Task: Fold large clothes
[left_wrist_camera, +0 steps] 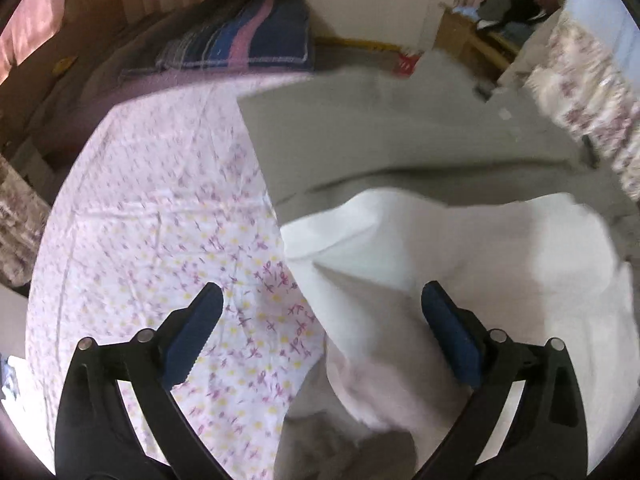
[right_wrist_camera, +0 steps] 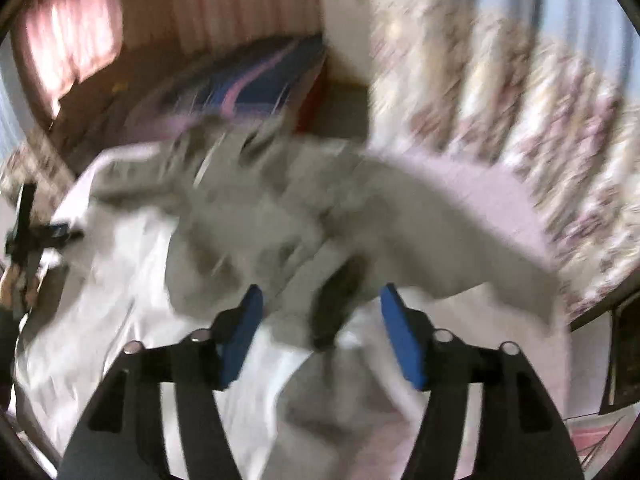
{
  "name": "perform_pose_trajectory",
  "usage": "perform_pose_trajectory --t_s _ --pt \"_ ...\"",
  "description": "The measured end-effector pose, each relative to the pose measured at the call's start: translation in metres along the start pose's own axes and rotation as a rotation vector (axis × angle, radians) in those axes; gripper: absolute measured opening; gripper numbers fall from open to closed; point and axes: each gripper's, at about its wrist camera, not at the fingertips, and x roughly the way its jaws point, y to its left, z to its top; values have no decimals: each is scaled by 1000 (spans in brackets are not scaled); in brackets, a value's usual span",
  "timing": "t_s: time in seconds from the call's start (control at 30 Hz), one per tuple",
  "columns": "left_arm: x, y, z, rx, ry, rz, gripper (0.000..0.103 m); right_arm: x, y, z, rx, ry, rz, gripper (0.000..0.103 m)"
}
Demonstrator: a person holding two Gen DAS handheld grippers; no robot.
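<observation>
Two pairs of tongs are in my charge, and both stand spread with nothing pinched between their blue pads. My left tongs (left_wrist_camera: 320, 304) hover over the bed where the floral sheet (left_wrist_camera: 160, 208) meets a white cloth (left_wrist_camera: 460, 248) that lies rumpled on my right side of that view. My right tongs (right_wrist_camera: 320, 308) hang above a grey garment (right_wrist_camera: 280, 216), which sprawls across the white cloth on the bed; this view is badly smeared, so I cannot make out its sleeves or hems with any certainty.

I judge the fold is not yet begun: the garment lies loose and bunched, with a dark fold or opening just ahead of the right tongs. To do this well I would first find two true corners or a straight hem, one for each pair of tongs, and pinch only a single layer of the grey fabric, not the white cloth under it. Then I would lift just enough to draw it taut and flat before laying one half over the other.

Farther off, a flat grey panel (left_wrist_camera: 360, 136) lies on the bed beyond the white cloth, and a striped blanket (left_wrist_camera: 248, 40) rests near the headboard. Flowered curtains (right_wrist_camera: 500, 92) hang close on the right and could catch a wide swing. Cluttered wooden furniture (left_wrist_camera: 480, 36) stands in the far corner, well apart.
</observation>
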Motion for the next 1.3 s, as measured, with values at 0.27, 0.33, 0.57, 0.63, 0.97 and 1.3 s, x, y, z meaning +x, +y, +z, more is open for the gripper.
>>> perform_pose_trajectory --t_s 0.27,0.33,0.57,0.63,0.97,1.3 --pt "-67 -27 4 38 -156 -112 100 44 -33 3 -4 139 -69 72" --pt "-72 -39 1 59 -151 -145 100 65 -32 -1 1 180 -33 72" --pt "-84 -80 2 151 -195 -58 100 101 -33 1 -2 186 -76 19" --pt "-86 -86 3 178 -222 -7 100 83 -48 6 32 124 -86 14" --pt "-83 -73 10 139 -218 22 100 -24 -104 43 290 -190 60 13" --pt "-122 16 13 -97 -267 14 100 -44 116 127 -69 -271 439 13"
